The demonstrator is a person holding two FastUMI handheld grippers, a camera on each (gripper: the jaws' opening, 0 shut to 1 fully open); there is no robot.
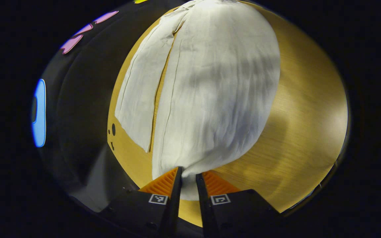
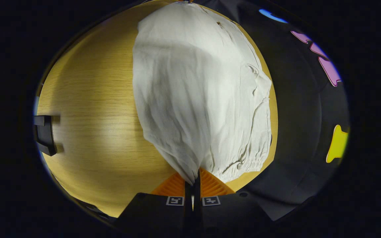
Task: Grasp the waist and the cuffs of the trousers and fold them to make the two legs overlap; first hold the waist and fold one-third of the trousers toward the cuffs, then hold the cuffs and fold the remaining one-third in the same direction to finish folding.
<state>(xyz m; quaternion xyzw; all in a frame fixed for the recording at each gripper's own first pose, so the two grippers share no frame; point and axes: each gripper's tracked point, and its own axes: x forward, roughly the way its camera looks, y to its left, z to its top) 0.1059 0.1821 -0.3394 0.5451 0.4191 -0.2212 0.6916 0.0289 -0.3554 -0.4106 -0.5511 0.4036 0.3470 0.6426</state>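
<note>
The table (image 1: 303,109) stretches out pale and wooden, and the trousers (image 1: 210,86) lie across most of it, light cloth with plenty of creases. In the left gripper view one leg (image 1: 137,89) lies flat on the table by itself, and the other leg (image 1: 217,99) is raised off the wood and billowing toward the camera, just beside the first and not yet on top of it. So the opening fold, one leg over the other, looks under way but not finished.

In the right gripper view the gathered waist (image 2: 246,155) rests along the table's far edge, and the cloth next to it rises in a tent up to the fingers.

Now the hardware. The left gripper (image 1: 188,178) pinches the cuff end of the lifted leg, fingers set narrow with a wad of cloth between them. The right gripper (image 2: 193,180) is clamped nearly flat on a thin edge of cloth at the waist end.

By my reading, everything else remains: laying the legs together, then the waist third, then the cuff third.
</note>
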